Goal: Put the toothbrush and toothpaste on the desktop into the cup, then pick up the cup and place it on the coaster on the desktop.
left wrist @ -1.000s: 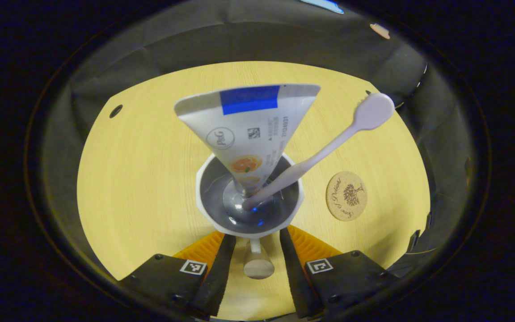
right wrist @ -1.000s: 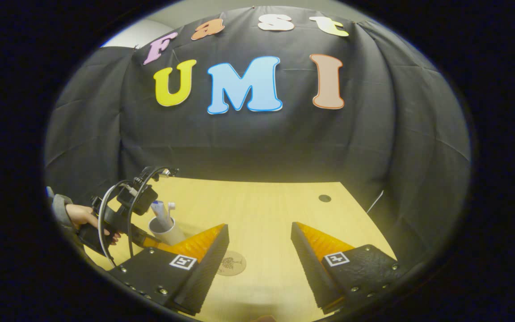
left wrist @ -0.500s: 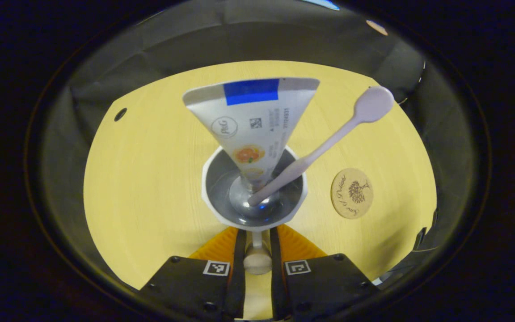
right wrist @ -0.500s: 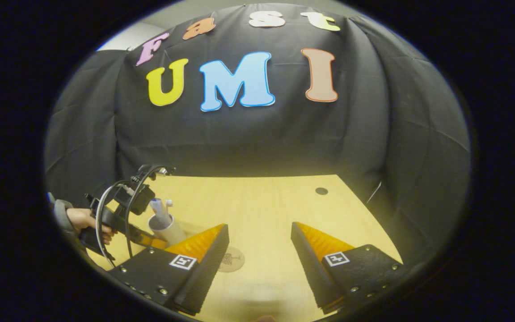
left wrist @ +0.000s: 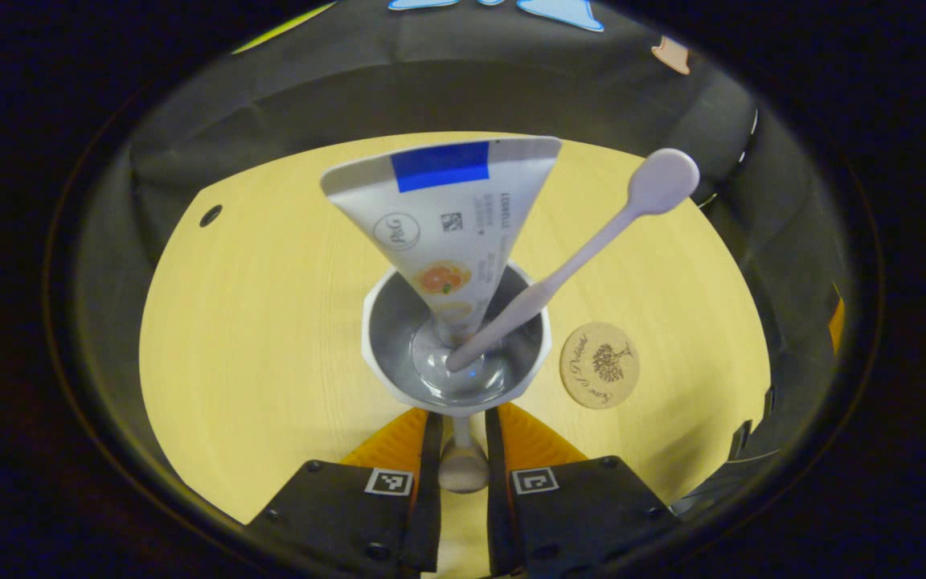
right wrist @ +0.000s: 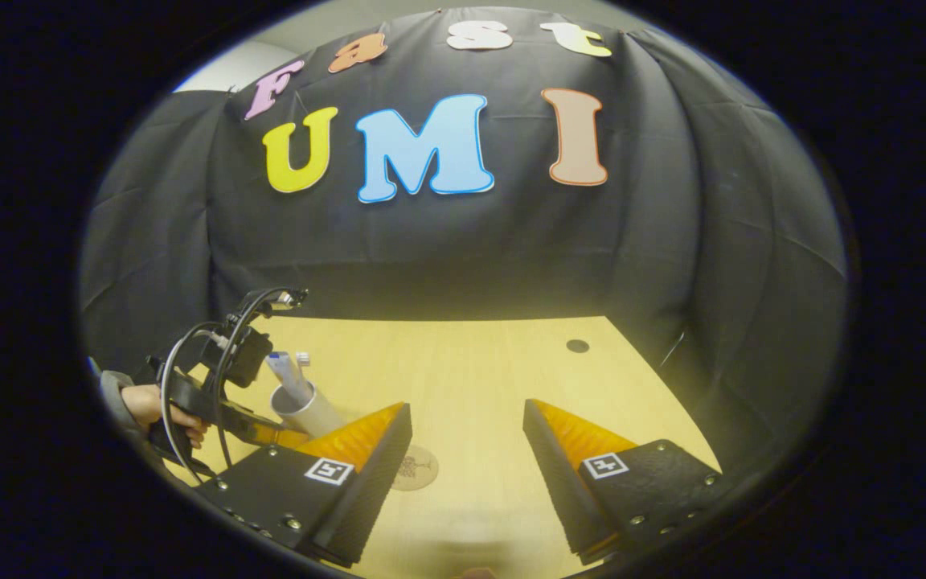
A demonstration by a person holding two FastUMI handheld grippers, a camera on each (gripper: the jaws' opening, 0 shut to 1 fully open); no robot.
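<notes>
A white cup (left wrist: 455,346) holds a toothpaste tube (left wrist: 443,217) and a pale toothbrush (left wrist: 583,249), both standing out of its rim. My left gripper (left wrist: 463,458) is shut on the cup's handle (left wrist: 463,470), one finger on each side. The round cork coaster (left wrist: 600,366) lies on the table just right of the cup. In the right gripper view the cup (right wrist: 310,410) leans a little, held by the left gripper (right wrist: 258,434) in a person's hand (right wrist: 149,402), with the coaster (right wrist: 417,468) close by. My right gripper (right wrist: 463,434) hovers open above the table, holding nothing.
The yellow wooden table (left wrist: 254,305) has a cable hole (left wrist: 210,215) near its far left corner, also visible as the hole (right wrist: 577,346) in the right gripper view. Black cloth walls (right wrist: 447,249) close in the table's back and sides.
The left fingers closed onto the cup's handle. The cup with its contents has since shifted toward the coaster, which now sits nearer the cup. The right gripper barely moved.
</notes>
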